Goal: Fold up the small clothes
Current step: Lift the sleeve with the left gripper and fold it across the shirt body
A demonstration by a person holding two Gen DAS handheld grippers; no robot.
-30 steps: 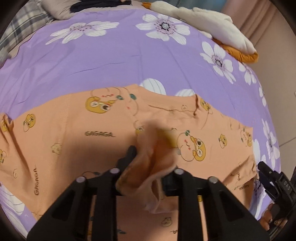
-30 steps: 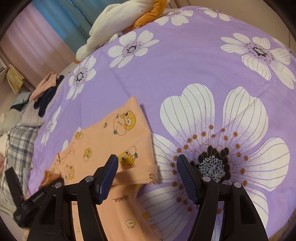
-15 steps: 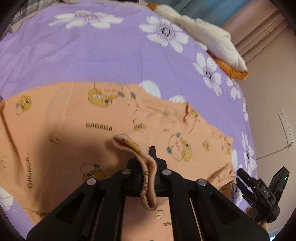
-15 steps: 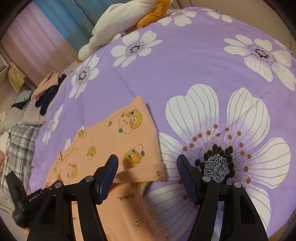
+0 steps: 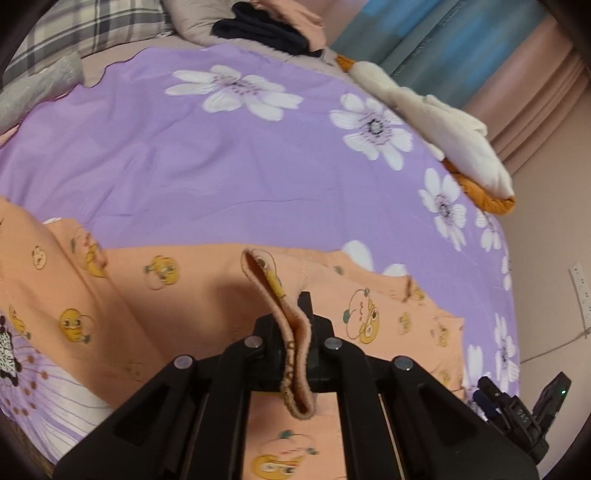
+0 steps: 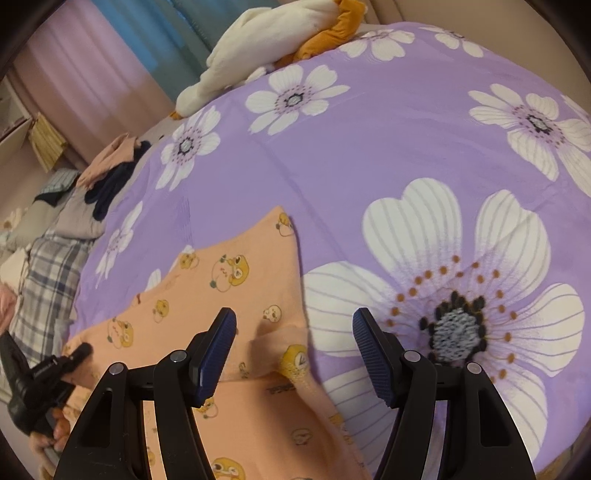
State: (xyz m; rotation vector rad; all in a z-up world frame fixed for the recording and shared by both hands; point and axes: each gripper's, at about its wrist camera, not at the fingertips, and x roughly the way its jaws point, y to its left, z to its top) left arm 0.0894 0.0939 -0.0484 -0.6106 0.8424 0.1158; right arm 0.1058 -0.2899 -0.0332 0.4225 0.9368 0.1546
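Clamping fully shut on a doubled-over ribbed hem: the left gripper (image 5: 295, 332), its jaws having closed within the last second, where a moment earlier the same bunched edge sat loosely between parted fingers. Pinching the fold of the peach cotton garment printed with yellow cartoon faces (image 5: 177, 291), and already lifting it, so that the cloth is rising in a taut ridge from the bed toward the jaws and the left portion is tenting up off the surface. Meaning, probably, that the grasp phase of this fold is done and the carry-over is starting.

Holding nothing: the right gripper (image 6: 295, 354), jaws standing wide apart, unchanged from a second ago, hovering over the garment's other edge (image 6: 288, 369), with a folded-over flap and hem lying between and below the blue pads (image 6: 218, 354) but not pressed by them. Looking ready to pin or take that corner, though not yet committed.

Lying spread beneath both tools: the purple bed sheet with large white flowers (image 5: 229, 155), the garment resting on its near part. Sitting well apart at the far edge: a white and orange plush toy (image 5: 454, 133) and a heap of dark and pink clothes (image 5: 273, 26), probably awaiting their turn.
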